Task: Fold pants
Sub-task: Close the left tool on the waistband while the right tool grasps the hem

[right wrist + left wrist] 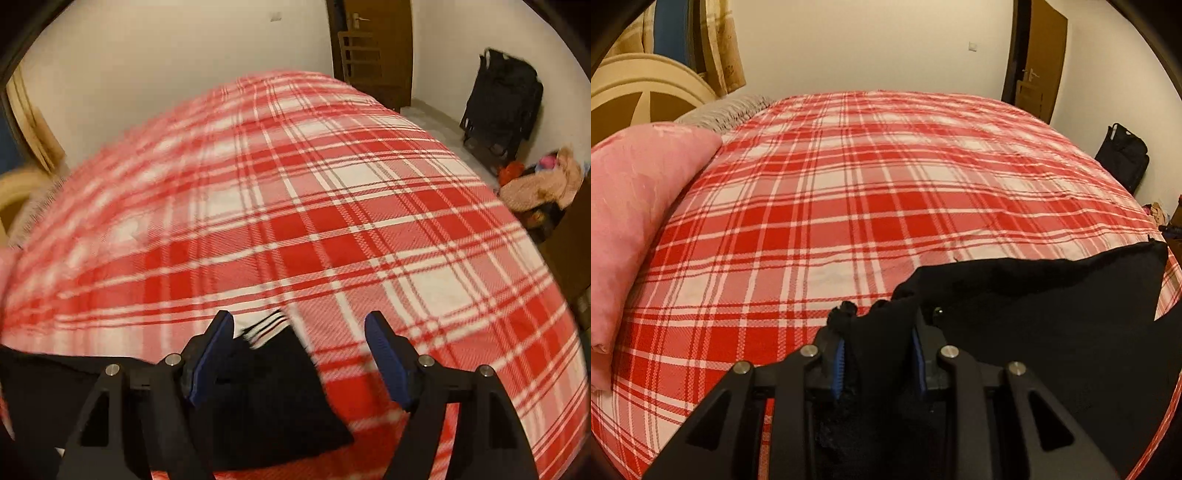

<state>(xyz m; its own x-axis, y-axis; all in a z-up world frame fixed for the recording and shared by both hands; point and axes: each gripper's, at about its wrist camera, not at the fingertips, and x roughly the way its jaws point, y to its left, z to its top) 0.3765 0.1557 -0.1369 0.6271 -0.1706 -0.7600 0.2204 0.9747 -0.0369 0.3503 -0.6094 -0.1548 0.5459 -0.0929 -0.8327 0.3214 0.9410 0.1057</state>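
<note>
Left gripper [879, 321] closest in, pointed forward and slightly down over the bed, its two blue-padded fingers [839, 363] pinching a bunched fold of the black pants [1034, 314]. Fabric is wedged between the pads and pokes out past the fingertips. From the pinch the pants drape off to the right of this claw, one flat dark panel with a corner sticking up at the far right, lying on the plaid bedspread [849, 192].

Right gripper [299, 325] also aimed forward over the bed, tilted down, fingers spread wide. The left blue pad [210, 354] touches or sits just beside the pants [266, 398]; cannot tell which because of motion blur. The right pad is clear of the cloth, over bare bedspread [369, 229]. A pants edge with white stripes [266, 326] lies just ahead of the gap between the fingers, nearer the left one. More black cloth runs out to the left, under that claw's linkage.

Beyond the left claw, to its left, a pink pillow [635, 221], and behind that a cream headboard [639, 88]. Far ahead and right of both claws, a brown door [373, 48] and a black bag [502, 99] against the wall, with a heap of clothes [543, 184] right of the right claw.
</note>
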